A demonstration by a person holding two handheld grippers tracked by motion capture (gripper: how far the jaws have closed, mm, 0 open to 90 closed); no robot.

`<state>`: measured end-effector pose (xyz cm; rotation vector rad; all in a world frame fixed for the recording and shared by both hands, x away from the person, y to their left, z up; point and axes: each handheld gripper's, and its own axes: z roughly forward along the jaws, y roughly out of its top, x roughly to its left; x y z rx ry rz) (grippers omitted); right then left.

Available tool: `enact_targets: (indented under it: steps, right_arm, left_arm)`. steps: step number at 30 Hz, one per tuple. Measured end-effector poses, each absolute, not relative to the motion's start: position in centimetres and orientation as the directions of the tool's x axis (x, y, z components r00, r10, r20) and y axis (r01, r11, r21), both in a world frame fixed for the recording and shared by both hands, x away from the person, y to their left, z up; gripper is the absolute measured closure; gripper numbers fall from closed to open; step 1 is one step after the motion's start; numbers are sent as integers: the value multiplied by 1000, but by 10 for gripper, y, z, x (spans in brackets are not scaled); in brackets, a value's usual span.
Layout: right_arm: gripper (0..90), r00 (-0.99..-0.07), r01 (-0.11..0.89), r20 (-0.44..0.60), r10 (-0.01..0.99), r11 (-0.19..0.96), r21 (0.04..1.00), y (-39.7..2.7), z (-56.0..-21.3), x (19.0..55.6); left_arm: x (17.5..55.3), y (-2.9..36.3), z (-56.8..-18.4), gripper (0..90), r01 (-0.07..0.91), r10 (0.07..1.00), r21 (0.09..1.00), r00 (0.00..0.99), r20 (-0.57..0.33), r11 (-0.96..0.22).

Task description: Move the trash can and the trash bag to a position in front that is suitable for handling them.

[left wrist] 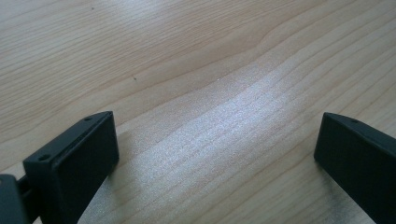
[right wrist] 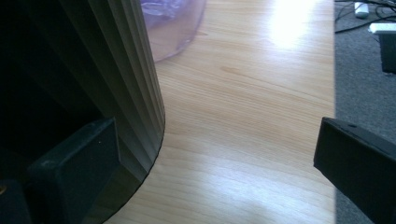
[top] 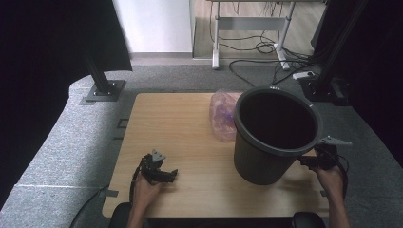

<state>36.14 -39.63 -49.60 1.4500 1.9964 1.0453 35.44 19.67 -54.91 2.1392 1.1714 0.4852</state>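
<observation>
High view puts the dark grey waste bin (top: 275, 135) upright on the right half of the wooden table (top: 171, 123), its mouth open and dark inside with no liner over the rim, and a crumpled pinkish-purple plastic bag (top: 222, 116) lying just beside it on the far left side, touching or nearly touching the wall. The work looks to be at its very start: the bag lies loose on the table, nothing is gripped, and, if the bag is meant for the bin, picking it up, opening it and fitting it all remain. The right gripper (top: 319, 160) sits close against the bin's near right side, and the left gripper (top: 159, 173) rests well apart near the front left edge. Right gripper view adds what the overhead cannot: the bin's ribbed wall (right wrist: 126, 70) just beside one jaw, jaws spread wide and empty, the bag (right wrist: 173, 23) beyond. Left gripper view shows jaws likewise released over bare wood grain (left wrist: 215, 93).
</observation>
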Motion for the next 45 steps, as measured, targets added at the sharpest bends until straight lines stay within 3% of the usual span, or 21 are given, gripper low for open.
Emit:
enact_targets:
  steps: [23, 30, 36, 45]
  right_arm:
    - [0, -543, 549, 106, 833, 257, 796, -300, -495, 375]
    - [0, -506, 553, 105, 856, 229, 801, -301, -489, 389]
    - [0, -478, 546, 69, 875, 234, 805, -296, -481, 411]
    - [0, -505, 533, 97, 857, 222, 816, -284, -484, 406]
  left_arm:
    - [354, 197, -549, 0, 609, 845, 688, 534, 13, -396]
    - [361, 193, -545, 0, 618, 846, 676, 534, 14, -401]
    - [383, 177, -513, 0, 569, 836, 729, 549, 6, -379]
    - [413, 151, -471, 0, 490, 830, 800, 557, 18, -346]
